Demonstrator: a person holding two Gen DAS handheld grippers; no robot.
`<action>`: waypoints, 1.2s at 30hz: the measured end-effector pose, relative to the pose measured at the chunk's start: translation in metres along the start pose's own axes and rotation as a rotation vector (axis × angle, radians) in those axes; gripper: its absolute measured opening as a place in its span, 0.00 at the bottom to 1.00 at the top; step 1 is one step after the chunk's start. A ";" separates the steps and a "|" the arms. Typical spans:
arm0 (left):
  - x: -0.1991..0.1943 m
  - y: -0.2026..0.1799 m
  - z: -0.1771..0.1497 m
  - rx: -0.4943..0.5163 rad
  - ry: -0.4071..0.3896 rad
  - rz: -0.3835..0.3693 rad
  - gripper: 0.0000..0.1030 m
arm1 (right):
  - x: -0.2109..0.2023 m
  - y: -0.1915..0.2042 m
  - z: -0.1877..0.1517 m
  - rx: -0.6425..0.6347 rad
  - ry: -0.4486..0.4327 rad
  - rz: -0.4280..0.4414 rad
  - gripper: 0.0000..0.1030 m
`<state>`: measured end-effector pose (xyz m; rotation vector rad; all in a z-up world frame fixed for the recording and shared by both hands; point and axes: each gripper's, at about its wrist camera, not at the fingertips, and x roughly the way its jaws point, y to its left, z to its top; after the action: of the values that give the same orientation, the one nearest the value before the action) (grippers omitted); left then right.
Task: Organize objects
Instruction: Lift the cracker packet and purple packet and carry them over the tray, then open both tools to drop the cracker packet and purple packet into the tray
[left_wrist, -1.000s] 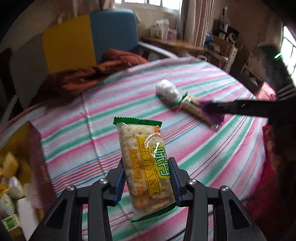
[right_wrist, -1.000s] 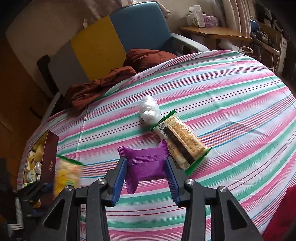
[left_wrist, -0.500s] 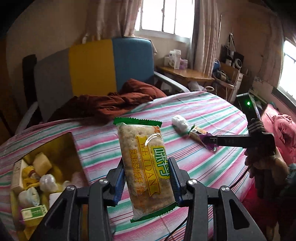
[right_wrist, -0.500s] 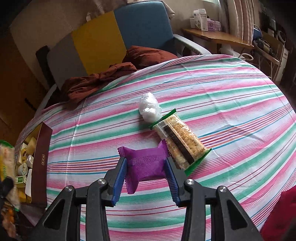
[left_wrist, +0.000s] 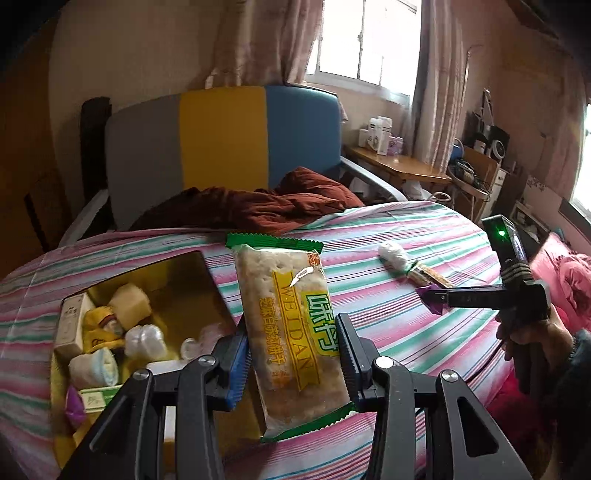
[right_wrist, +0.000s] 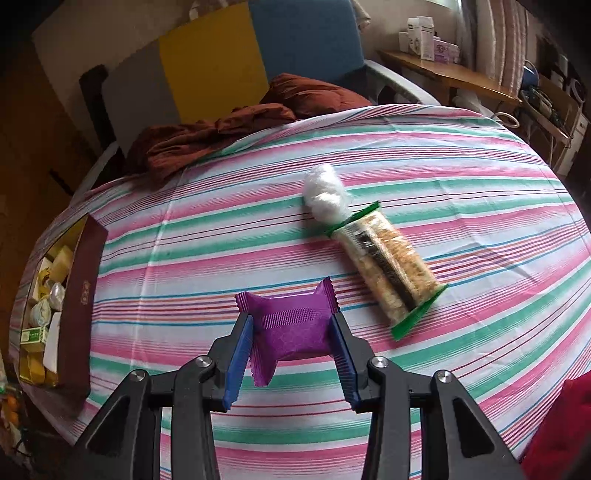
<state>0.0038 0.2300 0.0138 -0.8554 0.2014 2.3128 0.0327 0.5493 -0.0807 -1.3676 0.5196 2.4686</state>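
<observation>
Purple packet clamped between right hand-held gripper pads, above striped tablecloth.

A round desk under a pink, green and white striped cloth fills the foreground. At twelve o'clock stands a grey, yellow and blue panelled chair; at one o'clock, a bright curtained window; at two o'clock, a wooden side table.

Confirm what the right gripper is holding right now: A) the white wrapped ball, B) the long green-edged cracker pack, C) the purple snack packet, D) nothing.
C: in the right wrist view the right gripper is shut on the purple snack packet, while the white wrapped ball and the long cracker pack lie on the striped tablecloth.
</observation>
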 end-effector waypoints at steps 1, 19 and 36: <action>-0.001 0.005 -0.002 -0.008 0.001 0.005 0.42 | -0.002 0.006 -0.001 -0.005 -0.002 0.013 0.41; -0.055 0.164 -0.042 -0.331 -0.032 0.184 0.42 | -0.037 0.195 -0.031 -0.290 -0.046 0.371 0.41; -0.039 0.184 -0.059 -0.400 0.005 0.151 0.43 | -0.004 0.273 -0.063 -0.415 0.053 0.411 0.54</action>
<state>-0.0583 0.0465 -0.0222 -1.0706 -0.2099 2.5370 -0.0267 0.2765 -0.0602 -1.6151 0.3345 3.0081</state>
